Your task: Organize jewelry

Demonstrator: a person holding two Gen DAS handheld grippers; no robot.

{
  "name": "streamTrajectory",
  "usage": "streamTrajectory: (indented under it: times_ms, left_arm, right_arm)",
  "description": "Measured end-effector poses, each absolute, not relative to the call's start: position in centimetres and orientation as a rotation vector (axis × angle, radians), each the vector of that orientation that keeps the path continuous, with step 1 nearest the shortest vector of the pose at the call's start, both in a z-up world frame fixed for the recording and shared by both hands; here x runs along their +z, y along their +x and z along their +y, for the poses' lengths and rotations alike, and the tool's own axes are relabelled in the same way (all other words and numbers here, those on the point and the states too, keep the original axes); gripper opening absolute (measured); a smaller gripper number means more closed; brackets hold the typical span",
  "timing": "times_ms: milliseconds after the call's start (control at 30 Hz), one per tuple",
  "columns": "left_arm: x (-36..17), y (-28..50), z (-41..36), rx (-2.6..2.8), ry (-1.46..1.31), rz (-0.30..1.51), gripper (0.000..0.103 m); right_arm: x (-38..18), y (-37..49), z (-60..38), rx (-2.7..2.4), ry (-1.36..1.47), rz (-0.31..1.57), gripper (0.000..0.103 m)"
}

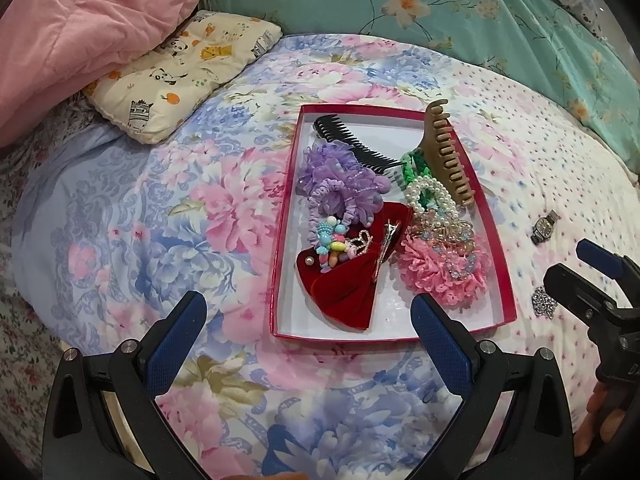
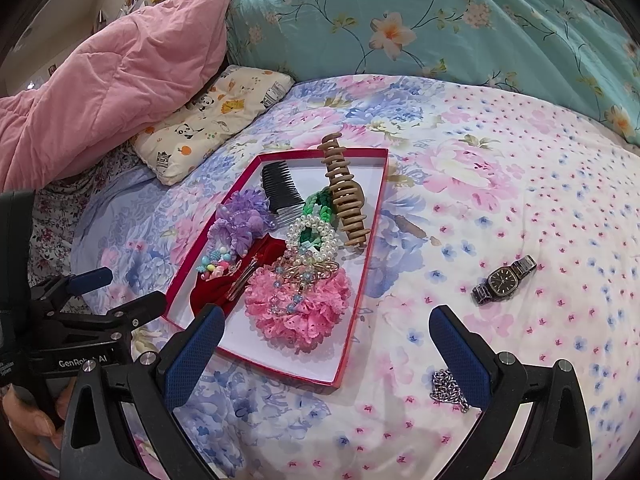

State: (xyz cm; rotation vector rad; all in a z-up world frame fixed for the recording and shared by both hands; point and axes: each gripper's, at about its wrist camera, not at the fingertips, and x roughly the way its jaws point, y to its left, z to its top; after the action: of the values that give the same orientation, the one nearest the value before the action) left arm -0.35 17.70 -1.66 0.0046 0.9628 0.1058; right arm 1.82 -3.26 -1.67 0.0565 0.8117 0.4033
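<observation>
A red-rimmed white tray [image 1: 286,216] [image 2: 362,300] lies on the floral bedspread. It holds a purple scrunchie [image 1: 336,184], a black comb [image 1: 352,140], a tan claw clip [image 1: 444,152], a pearl bracelet [image 1: 430,196], a red velvet bow [image 1: 344,292] and a pink scrunchie [image 2: 300,308]. A dark wristwatch [image 2: 502,280] [image 1: 544,227] and a silver chain [image 2: 446,390] [image 1: 544,302] lie on the bed right of the tray. My left gripper [image 1: 308,340] is open and empty over the tray's near edge. My right gripper [image 2: 326,356] is open and empty, the chain by its right finger.
A pink quilt [image 2: 120,92] and a small animal-print pillow [image 1: 180,76] lie at the back left. A teal floral duvet [image 2: 440,20] runs along the back. The bedspread [image 2: 520,180] stretches right of the tray.
</observation>
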Motion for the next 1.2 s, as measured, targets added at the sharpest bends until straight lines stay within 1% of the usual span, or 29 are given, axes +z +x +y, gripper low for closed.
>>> streamTrajectory:
  times_ms: [1200]
  left_arm:
    - [-1.51, -0.38, 17.58, 0.109, 0.009, 0.963, 0.103]
  right_arm:
    - [-1.93, 1.85, -3.63, 0.393, 0.067, 0.818, 0.103]
